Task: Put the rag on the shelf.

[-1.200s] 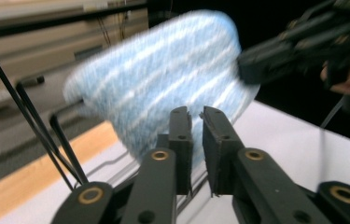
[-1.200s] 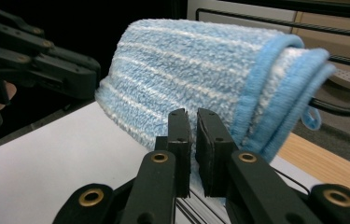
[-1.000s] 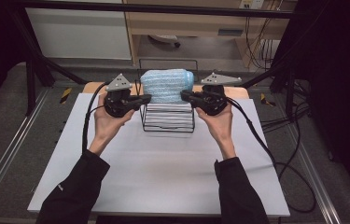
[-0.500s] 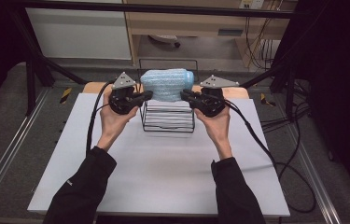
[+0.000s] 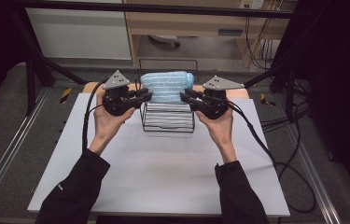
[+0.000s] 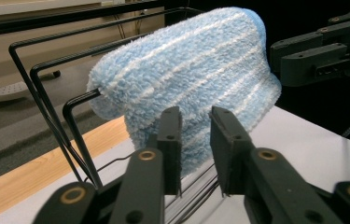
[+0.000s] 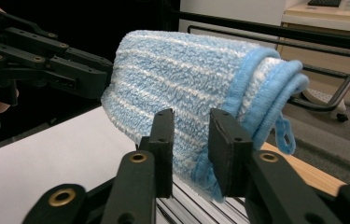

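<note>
The blue towel (image 5: pixel 165 86) lies draped over the wire rack (image 5: pixel 168 122) near the table's far edge. The left gripper (image 5: pixel 147 95) and right gripper (image 5: pixel 185 94) have just been opening, each part open and holding nothing. Both should draw straight back from its ends without snagging the pile.

Lab, framed rig (image 5: pixel 32 74), cables (image 5: pixel 280 140), desk (image 5: pixel 186 23)

The right claw (image 7: pixel 190 140) has just been opening, its jaws now a little apart before the folded blue towel (image 7: pixel 182 79). The towel hangs over a rack above the white worktop (image 7: pixel 56 154), with the left claw (image 7: pixel 93 77) beyond.
</note>
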A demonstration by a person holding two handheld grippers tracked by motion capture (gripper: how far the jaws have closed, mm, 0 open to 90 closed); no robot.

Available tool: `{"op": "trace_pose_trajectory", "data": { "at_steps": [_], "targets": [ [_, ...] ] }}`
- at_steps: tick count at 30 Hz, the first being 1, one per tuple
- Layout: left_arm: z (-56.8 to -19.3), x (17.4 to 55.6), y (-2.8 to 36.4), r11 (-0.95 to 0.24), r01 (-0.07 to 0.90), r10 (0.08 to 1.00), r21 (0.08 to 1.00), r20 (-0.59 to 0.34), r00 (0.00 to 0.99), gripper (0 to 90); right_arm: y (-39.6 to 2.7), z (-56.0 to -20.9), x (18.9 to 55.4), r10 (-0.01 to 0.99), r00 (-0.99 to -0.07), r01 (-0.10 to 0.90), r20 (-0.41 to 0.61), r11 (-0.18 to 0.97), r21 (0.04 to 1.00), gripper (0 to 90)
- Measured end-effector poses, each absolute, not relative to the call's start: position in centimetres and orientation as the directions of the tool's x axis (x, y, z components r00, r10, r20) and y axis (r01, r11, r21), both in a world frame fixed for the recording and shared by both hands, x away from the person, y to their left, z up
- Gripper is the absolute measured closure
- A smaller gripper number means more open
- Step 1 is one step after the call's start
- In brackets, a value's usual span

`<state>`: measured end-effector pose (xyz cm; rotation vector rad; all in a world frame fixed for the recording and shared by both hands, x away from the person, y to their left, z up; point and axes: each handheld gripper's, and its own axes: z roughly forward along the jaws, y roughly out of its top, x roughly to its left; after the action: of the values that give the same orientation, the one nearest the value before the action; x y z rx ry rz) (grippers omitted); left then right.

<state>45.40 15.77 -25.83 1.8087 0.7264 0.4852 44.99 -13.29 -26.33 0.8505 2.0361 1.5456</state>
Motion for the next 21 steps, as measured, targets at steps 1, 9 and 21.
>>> {"op": "trace_pose_trajectory", "data": {
  "at_steps": [1, 9, 21],
  "targets": [
    [-25.7, 45.4, 15.8, -0.234, 0.247, 0.684, 0.941, -0.021, 0.729, 69.9, -13.3, -26.2, 44.9, 0.702, -0.712, 0.201, 0.012, 0.187, 0.962, 68.1],
    [-25.4, 45.4, 16.5, -0.210, 0.272, 0.692, 0.939, -0.054, 0.720, 62.1, -13.5, -25.8, 44.7, 0.710, -0.704, 0.199, 0.023, 0.166, 0.966, 60.1],
    [-25.1, 44.7, 17.7, -0.216, 0.264, 0.697, 0.940, -0.041, 0.716, 50.7, -14.5, -25.0, 44.1, 0.713, -0.700, 0.204, 0.038, 0.149, 0.967, 42.1]
  ]
}}
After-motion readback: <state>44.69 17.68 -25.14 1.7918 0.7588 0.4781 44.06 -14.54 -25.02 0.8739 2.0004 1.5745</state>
